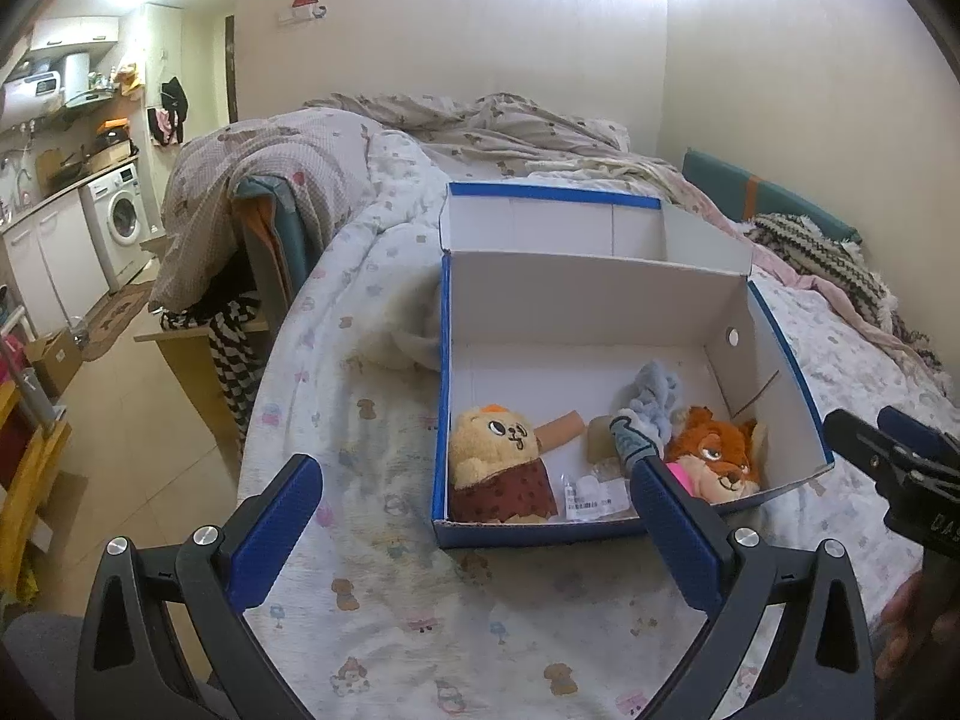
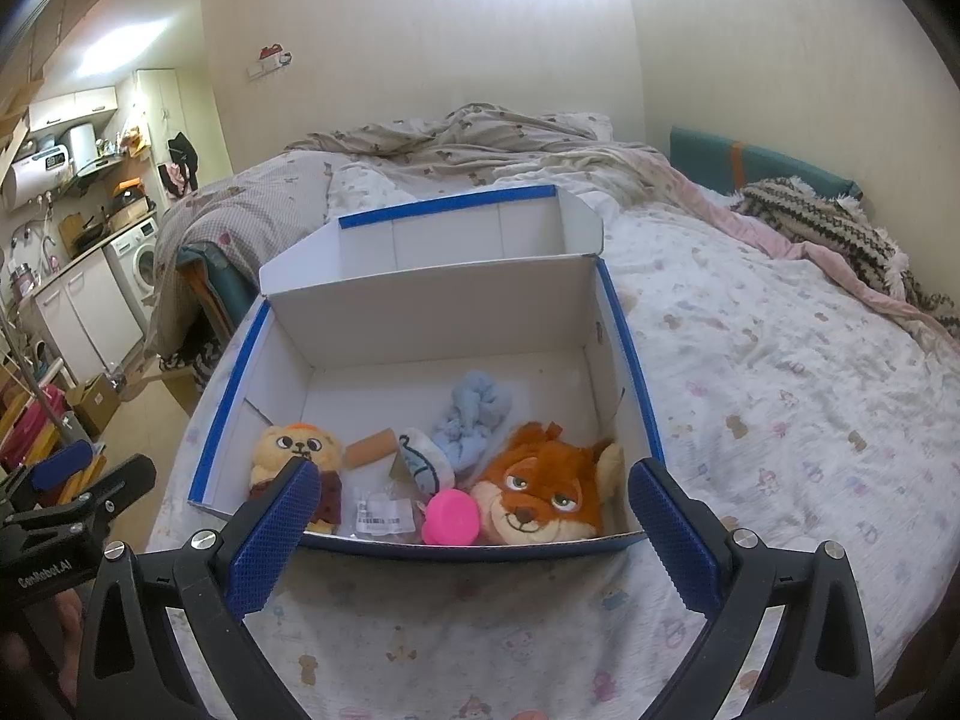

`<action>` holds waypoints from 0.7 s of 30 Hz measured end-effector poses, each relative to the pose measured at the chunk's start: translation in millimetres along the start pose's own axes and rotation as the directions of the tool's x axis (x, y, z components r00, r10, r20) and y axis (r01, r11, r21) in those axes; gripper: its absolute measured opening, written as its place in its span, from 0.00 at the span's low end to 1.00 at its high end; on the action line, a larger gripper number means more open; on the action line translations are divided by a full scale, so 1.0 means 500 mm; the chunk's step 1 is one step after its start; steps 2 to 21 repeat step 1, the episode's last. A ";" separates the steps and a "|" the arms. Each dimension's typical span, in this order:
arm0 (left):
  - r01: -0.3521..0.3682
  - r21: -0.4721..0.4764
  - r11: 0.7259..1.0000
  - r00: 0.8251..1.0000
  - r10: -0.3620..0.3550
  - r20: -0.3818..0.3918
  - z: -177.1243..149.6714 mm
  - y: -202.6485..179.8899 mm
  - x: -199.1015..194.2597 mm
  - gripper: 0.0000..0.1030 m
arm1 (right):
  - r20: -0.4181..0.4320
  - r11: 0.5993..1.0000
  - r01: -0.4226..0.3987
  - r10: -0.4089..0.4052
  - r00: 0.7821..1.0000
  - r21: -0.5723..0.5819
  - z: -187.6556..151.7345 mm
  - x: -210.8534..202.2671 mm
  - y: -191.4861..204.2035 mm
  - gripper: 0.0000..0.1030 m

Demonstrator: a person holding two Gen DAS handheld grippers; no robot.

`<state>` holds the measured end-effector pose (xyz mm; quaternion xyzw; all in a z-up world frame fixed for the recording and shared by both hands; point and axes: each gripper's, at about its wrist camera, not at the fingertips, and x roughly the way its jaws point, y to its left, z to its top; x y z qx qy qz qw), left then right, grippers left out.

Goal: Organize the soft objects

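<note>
An open blue-and-white cardboard box (image 1: 600, 306) (image 2: 432, 294) stands on the bed. Inside lie a yellow bear plush (image 1: 495, 459) (image 2: 294, 450), an orange fox plush (image 1: 714, 450) (image 2: 540, 492), a light blue cloth (image 1: 657, 399) (image 2: 474, 414), a white-and-blue soft toy (image 2: 423, 462), a pink round object (image 2: 450, 517), a tan roll (image 1: 561, 429) (image 2: 372, 447) and a clear packet (image 1: 591, 495) (image 2: 378, 515). My left gripper (image 1: 474, 516) is open and empty, in front of the box's near left corner. My right gripper (image 2: 468, 516) is open and empty, at the box's near wall.
The bed (image 1: 372, 540) (image 2: 750, 360) has a patterned white sheet and rumpled quilts (image 1: 468, 120) at the back. A knitted blanket (image 2: 828, 228) lies at the far right. The bed's left edge drops to the floor (image 1: 138, 432). A kitchen with a washing machine (image 1: 120, 219) is at far left.
</note>
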<state>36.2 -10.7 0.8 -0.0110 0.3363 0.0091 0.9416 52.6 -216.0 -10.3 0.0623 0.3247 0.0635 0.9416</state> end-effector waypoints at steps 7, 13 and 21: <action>0.001 -0.002 1.000 1.000 -0.001 0.005 0.000 0.001 -0.002 0.99 | 0.000 1.000 0.000 0.000 1.000 0.001 0.000 0.000 0.000 1.00; 0.001 -0.002 1.000 1.000 -0.001 0.005 0.000 0.001 -0.002 0.99 | 0.000 1.000 0.000 0.000 1.000 0.001 0.000 0.000 0.000 1.00; 0.001 -0.002 1.000 1.000 -0.001 0.005 0.000 0.001 -0.002 0.99 | 0.000 1.000 0.000 0.000 1.000 0.001 0.000 0.000 0.000 1.00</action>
